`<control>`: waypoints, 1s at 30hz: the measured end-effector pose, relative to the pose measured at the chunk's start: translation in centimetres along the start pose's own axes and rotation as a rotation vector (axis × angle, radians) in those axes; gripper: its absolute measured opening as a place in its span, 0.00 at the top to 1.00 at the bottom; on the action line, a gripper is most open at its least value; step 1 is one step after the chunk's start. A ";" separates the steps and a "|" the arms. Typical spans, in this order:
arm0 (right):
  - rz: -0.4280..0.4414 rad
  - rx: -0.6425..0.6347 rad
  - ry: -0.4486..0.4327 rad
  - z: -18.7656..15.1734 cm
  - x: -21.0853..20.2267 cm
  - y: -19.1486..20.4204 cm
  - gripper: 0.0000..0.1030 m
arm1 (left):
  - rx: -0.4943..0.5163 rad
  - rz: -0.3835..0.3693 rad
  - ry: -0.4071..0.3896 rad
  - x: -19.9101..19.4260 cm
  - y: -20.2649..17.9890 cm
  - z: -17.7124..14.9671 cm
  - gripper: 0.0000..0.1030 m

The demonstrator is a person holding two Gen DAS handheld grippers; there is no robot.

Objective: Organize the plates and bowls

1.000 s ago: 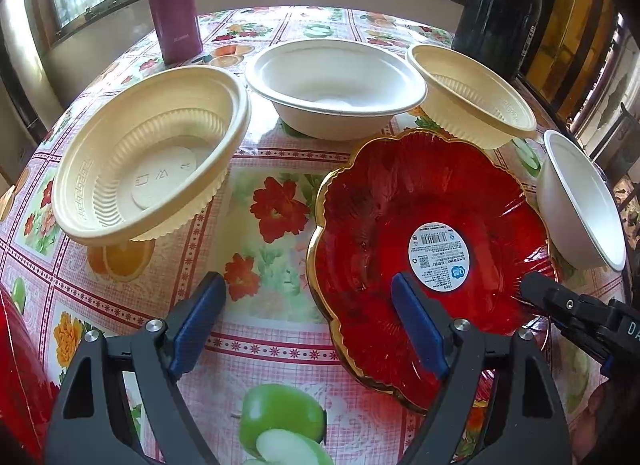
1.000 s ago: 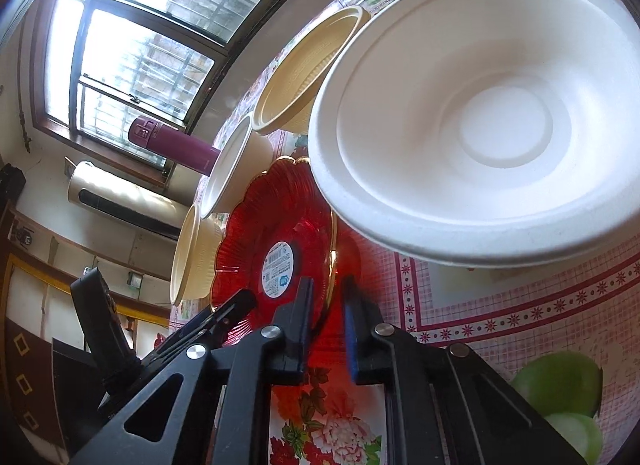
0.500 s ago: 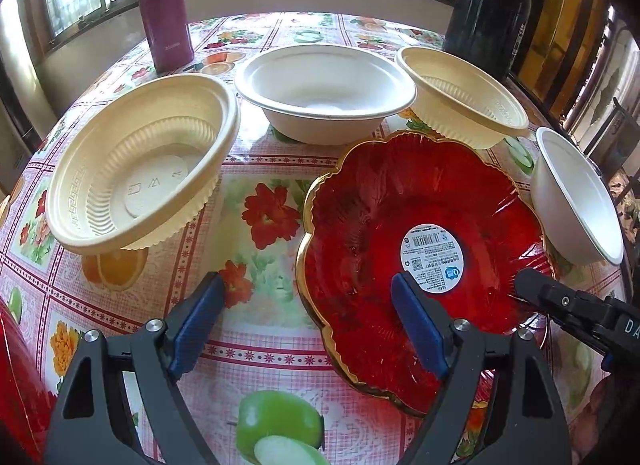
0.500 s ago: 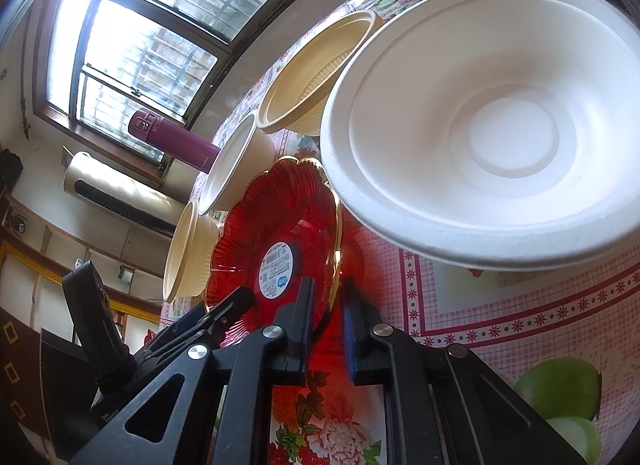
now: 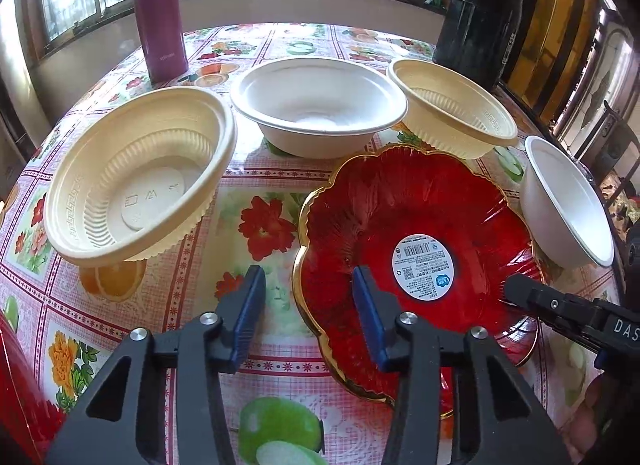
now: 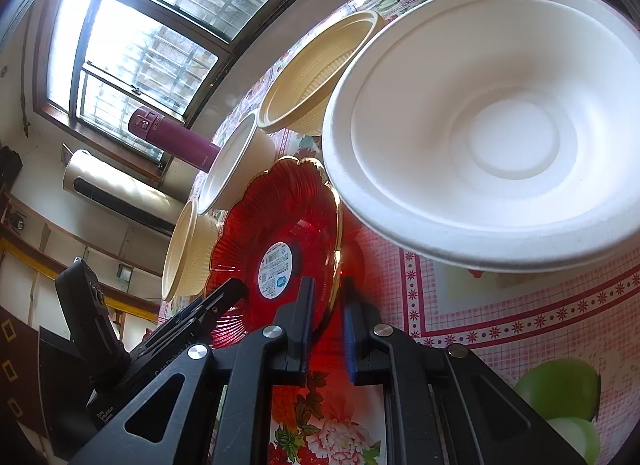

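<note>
A red glass plate (image 5: 400, 201) with a gold scalloped rim and a round label lies on the flowered tablecloth. My left gripper (image 5: 308, 299) straddles its near left rim. The jaws are closing, one blue pad outside the rim and one over the plate, and neither pad presses on it. My right gripper (image 6: 326, 311) is shut on the plate's opposite rim; one of its fingers (image 5: 520, 291) shows at the right. Around the plate stand two cream bowls (image 5: 136, 177) (image 5: 452, 105) and two white bowls (image 5: 320, 105) (image 5: 568, 201).
A maroon flask (image 5: 158, 9) and a black container (image 5: 476, 21) stand at the far side of the table by the window. Something red (image 5: 16, 385) sits at the near left edge. The big white bowl (image 6: 500, 133) is close beside my right gripper.
My left gripper's jaws have narrowed around the red plate's left rim. The right gripper and the plate have stayed put.
</note>
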State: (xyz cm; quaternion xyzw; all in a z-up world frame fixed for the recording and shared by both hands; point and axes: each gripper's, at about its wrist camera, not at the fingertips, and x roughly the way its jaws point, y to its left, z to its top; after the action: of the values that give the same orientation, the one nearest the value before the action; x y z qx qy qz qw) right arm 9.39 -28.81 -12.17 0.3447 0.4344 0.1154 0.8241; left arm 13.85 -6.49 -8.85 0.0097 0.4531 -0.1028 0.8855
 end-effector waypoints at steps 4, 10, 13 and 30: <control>-0.001 -0.002 0.000 0.0 0.0 0.0 0.89 | 0.001 -0.013 -0.007 -0.1 0.0 0.1 0.70; -0.001 -0.005 -0.001 0.1 0.0 -0.1 0.89 | 0.011 -0.023 -0.012 -0.2 -0.3 0.1 0.79; 0.000 -0.005 -0.002 0.1 0.0 0.0 0.89 | 0.009 -0.025 -0.012 -0.2 -0.2 0.1 0.80; 0.000 -0.010 -0.003 0.3 0.1 0.0 0.89 | 0.009 -0.026 -0.013 -0.2 0.0 0.0 0.81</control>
State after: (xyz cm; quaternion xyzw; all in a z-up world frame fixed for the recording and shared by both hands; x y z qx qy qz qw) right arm 9.66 -28.86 -12.12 0.3408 0.4326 0.1172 0.8264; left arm 13.77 -6.52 -8.69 0.0071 0.4471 -0.1162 0.8869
